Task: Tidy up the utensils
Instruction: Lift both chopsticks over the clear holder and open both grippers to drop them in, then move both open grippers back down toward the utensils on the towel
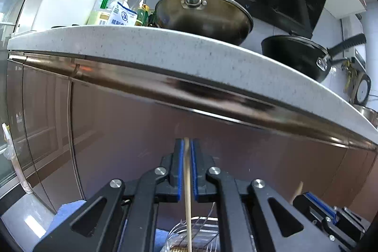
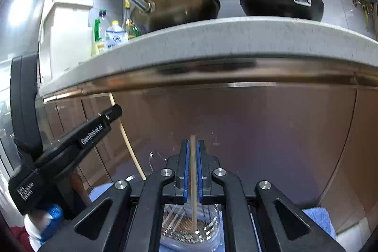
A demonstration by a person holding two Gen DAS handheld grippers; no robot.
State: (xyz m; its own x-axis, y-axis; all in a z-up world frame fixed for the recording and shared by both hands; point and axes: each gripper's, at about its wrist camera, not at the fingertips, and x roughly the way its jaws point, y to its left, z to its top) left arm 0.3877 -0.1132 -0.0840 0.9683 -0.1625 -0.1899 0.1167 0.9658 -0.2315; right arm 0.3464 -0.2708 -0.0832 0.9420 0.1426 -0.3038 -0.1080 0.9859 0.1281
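Each gripper, left gripper (image 1: 186,145) and right gripper (image 2: 193,145), clamps an upright chopstick (image 2: 193,181) whose lower end reaches into the glass jar (image 2: 208,228) directly beneath.

Things you cannot see all of

The glass jar (image 2: 189,226) sits half hidden under the black gripper arms, and the picture edge cuts its bottom off.

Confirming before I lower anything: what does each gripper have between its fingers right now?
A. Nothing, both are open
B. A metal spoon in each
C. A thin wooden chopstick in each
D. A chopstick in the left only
C: the left gripper pinches one chopstick and the right gripper another chopstick, both above the glass jar.
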